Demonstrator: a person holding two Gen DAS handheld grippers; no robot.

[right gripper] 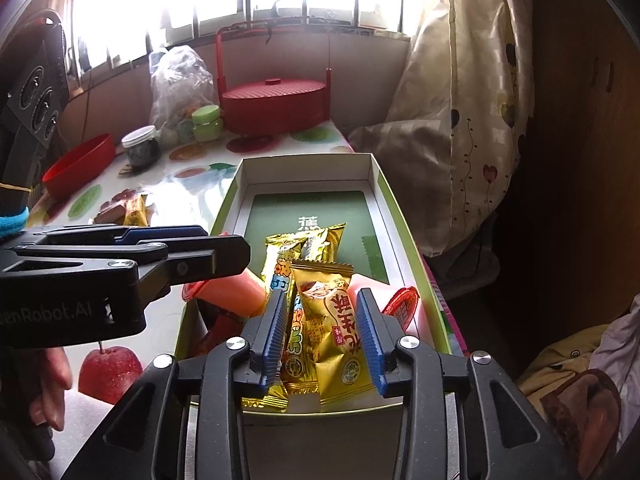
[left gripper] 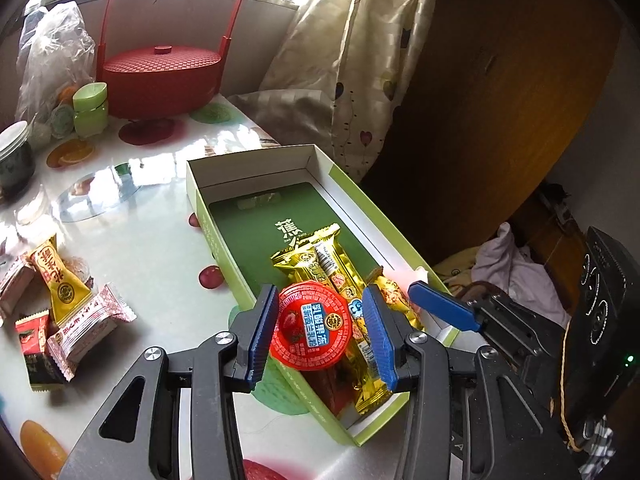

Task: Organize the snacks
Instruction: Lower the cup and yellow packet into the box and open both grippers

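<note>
Holding a round red jelly cup with a foil lid (left gripper: pixel 310 326), the left gripper (left gripper: pixel 326 330) has its two blue pads pressed on the cup's sides. The cup hangs over the near end of the long green-and-white cardboard box (left gripper: pixel 224 240), which sits on the shiny white table with fruit pictures (left gripper: pixel 152 208). Inside the box lie long gold snack wrappers (left gripper: pixel 320 256).

The right gripper (right gripper: pixel 323 336) points into the same box from the near end. Its jaws stand apart, and a gold candy packet with red writing (right gripper: pixel 334 320) lies between them. The pads do not seem to squeeze it. Another red jelly cup (right gripper: pixel 400 304) lies on its side in the box, just to the right.

More wrapped snacks (left gripper: pixel 68 308) lie in a little heap on the table, left of the box. A red basket with a tall handle (left gripper: pixel 160 76) stands far back by the window.
</note>
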